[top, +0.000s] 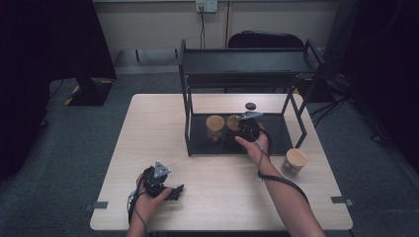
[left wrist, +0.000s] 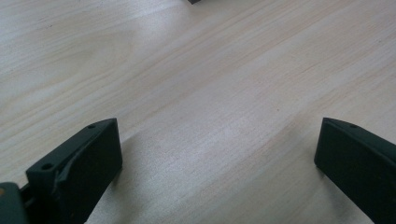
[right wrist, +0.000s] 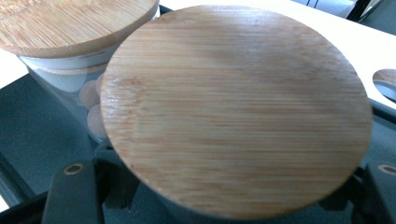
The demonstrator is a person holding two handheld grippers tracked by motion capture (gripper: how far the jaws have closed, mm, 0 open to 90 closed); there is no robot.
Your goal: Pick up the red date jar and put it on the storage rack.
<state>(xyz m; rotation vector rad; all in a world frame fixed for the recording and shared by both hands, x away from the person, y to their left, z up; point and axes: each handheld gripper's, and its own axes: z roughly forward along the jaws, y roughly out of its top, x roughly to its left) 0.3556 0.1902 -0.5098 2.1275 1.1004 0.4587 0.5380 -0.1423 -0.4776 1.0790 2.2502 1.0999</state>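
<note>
Two glass jars with bamboo lids stand side by side on the lower tier of a black shelf rack point(top: 276, 140). My right gripper point(top: 243, 129) reaches into that tier and is shut on the right jar point(top: 232, 121). In the right gripper view that jar's round lid point(right wrist: 233, 107) spreads across the black jaws point(right wrist: 233, 198) gripping the glass below it. The left jar point(top: 215, 123) point(right wrist: 70, 23) stands right beside it, almost touching. My left gripper point(top: 170, 191) lies on the table near the front left, open, with only bare wood between its fingers point(left wrist: 219, 158).
A third bamboo-lidded jar point(top: 295, 161) stands on the wooden table point(top: 148, 128) just right of the rack's front leg. A small dark round object point(top: 250, 105) sits on the table behind the rack. The rack's top tier point(top: 247, 61) overhangs the jars.
</note>
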